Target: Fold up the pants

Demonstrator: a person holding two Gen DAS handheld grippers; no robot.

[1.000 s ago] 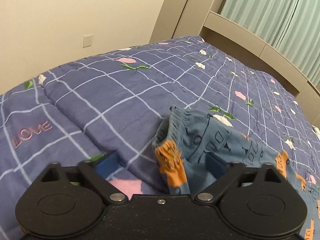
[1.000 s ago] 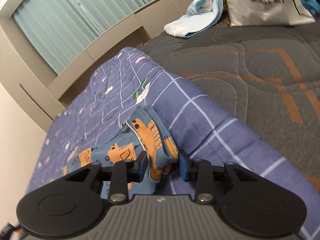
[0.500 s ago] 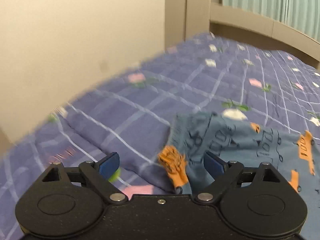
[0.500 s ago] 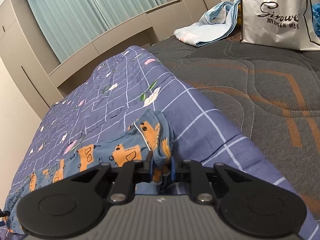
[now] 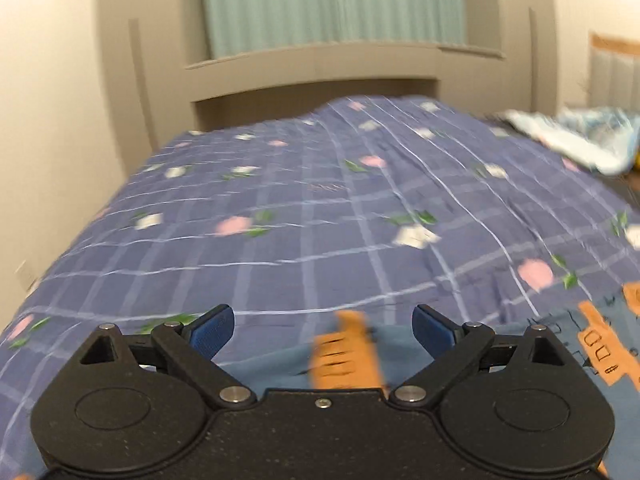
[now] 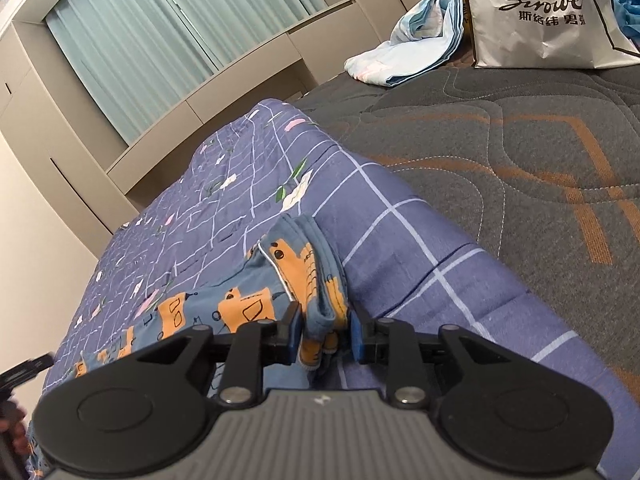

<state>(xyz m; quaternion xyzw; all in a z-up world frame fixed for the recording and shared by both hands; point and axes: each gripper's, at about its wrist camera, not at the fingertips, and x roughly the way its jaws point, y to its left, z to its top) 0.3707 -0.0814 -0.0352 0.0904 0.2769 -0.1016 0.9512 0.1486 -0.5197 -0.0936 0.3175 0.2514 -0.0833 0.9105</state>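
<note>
the left gripper (image 5: 322, 330) sits low at the bottom of its frame, level and facing the curtain, its blue pads spread wide with a blurred fold of the pants (image 5: 348, 354) lying between them, untouched. the right gripper (image 6: 325, 334) tilts toward the upper left of its frame, its pads narrowed onto a bunched end of the pants (image 6: 304, 276) — cloth pinched between them. the blue pants with orange prints lie on the checked quilt (image 6: 420, 248), long axis running from centre to lower left. the white bag (image 6: 536, 20) at upper right reads "sirowe" above chinese characters — not legible to me.
</note>
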